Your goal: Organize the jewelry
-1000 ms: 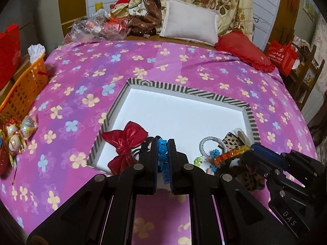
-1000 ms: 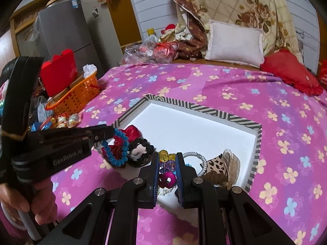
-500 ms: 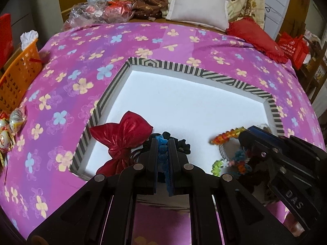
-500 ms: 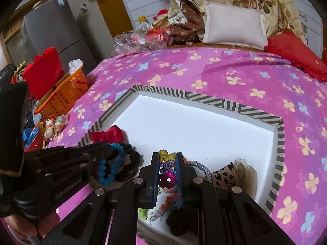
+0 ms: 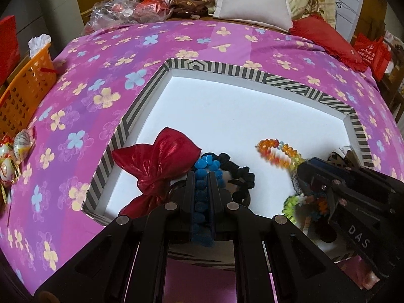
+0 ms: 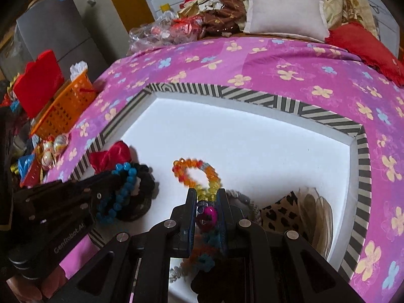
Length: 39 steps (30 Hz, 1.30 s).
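A white tray with a striped rim [image 5: 255, 74] [image 6: 255, 97] lies on the pink flowered bedspread. My left gripper [image 5: 202, 176] [image 6: 101, 189] is shut on a blue bead bracelet [image 5: 205, 166] [image 6: 123, 189], low over the tray's near left corner. Under it lie a red bow [image 5: 161, 161] [image 6: 111, 156] and a black scrunchie [image 5: 237, 174] [image 6: 145, 184]. My right gripper [image 6: 208, 194] [image 5: 303, 169] is shut on a multicoloured bead bracelet [image 6: 194, 174] [image 5: 277, 152], whose orange and yellow loop stands ahead of the fingers. A leopard-print hair piece [image 6: 285, 214] and a grey ring [image 6: 242, 197] lie beside it.
An orange basket [image 5: 22, 96] [image 6: 65, 106] and wrapped sweets [image 5: 15, 151] sit off the bed's left side. Pillows [image 5: 252, 2], clothes and a plastic bag [image 5: 118, 10] pile at the headboard. A red bag [image 5: 371, 53] stands at the right. The tray's far half is bare white.
Both grippers have come down and forward over the tray's near edge with their bracelets still held. The tray now fills more of both views.
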{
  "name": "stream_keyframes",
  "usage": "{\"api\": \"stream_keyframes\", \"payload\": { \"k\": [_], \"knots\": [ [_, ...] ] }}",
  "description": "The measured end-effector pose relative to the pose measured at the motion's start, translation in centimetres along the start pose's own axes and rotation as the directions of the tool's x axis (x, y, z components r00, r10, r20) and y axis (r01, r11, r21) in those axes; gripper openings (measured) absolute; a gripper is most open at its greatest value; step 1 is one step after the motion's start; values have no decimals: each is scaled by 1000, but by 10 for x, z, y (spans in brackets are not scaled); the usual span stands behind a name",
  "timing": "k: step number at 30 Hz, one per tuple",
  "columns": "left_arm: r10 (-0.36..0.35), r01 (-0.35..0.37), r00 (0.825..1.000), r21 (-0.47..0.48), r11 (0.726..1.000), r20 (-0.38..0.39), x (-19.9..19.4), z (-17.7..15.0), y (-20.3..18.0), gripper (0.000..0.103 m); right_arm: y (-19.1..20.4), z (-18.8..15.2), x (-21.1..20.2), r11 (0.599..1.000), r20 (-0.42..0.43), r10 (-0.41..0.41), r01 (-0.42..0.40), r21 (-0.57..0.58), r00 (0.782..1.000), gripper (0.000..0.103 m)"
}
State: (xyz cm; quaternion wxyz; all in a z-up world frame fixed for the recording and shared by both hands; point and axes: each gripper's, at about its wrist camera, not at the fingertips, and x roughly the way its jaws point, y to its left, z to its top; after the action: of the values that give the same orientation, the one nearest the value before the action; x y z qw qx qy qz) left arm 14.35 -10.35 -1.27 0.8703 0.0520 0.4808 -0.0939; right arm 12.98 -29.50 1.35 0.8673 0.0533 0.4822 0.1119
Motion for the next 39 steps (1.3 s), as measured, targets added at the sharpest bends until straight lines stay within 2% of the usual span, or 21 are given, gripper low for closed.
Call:
{"api": "stream_keyframes", "payload": {
  "k": [1, 3, 4, 5, 7, 8, 9, 11, 17, 19, 22, 31, 34, 39],
  "knots": [
    [2, -2, 1000, -1, 1000, -1, 0, 0, 0, 7, 0, 0, -1, 1000, 1, -1, 1, -2, 1000, 16],
    [2, -2, 1000, -1, 1000, -3, 0, -1, 1, 7, 1, -3, -5, 1000, 9, -11, 11, -3, 1000, 26],
    [6, -6, 1000, 2, 1000, -1, 0, -2, 1, 7, 1, -4, -8, 1000, 16, -15, 15, -4, 1000, 37],
    [13, -13, 1000, 5, 1000, 2, -1, -3, 0, 8, 2, -5, -12, 1000, 25, -15, 15, -5, 1000, 42],
    [20, -20, 1000, 9, 1000, 8, -5, -4, 0, 12, 4, -9, -20, 1000, 40, -16, 17, -10, 999, 43],
    [19, -19, 1000, 9, 1000, 11, -7, -5, 1, 20, 5, -11, -26, 1000, 49, -22, 23, -12, 999, 43],
    [14, -14, 1000, 6, 1000, 16, -10, -6, 2, 33, 5, -13, -30, 1000, 56, -26, 27, -10, 998, 43],
    [3, -2, 999, -3, 1000, 32, -17, -9, 4, 48, 4, -20, -43, 999, 77, -32, 32, 9, 997, 43],
    [20, -19, 997, -11, 1000, 71, -43, -23, 7, 60, 7, -41, -73, 998, 122, -50, 45, 47, 991, 46],
    [39, -38, 995, -8, 999, 92, -54, -30, 7, 60, 11, -50, -83, 997, 138, -62, 55, 52, 988, 48],
    [49, -48, 992, -11, 999, 113, -68, -41, 9, 60, 19, -61, -94, 997, 159, -69, 62, 53, 985, 61],
    [66, -60, 982, -38, 997, 175, -108, -72, 14, 60, 43, -84, -121, 995, 209, -90, 81, 52, 974, 65],
    [65, -56, 980, -55, 997, 189, -119, -78, 17, 60, 48, -90, -126, 995, 217, -97, 89, 48, 971, 71],
    [78, -67, 975, -59, 996, 209, -131, -87, 16, 60, 56, -96, -131, 995, 212, -93, 86, 40, 973, 71]
  ]
}}
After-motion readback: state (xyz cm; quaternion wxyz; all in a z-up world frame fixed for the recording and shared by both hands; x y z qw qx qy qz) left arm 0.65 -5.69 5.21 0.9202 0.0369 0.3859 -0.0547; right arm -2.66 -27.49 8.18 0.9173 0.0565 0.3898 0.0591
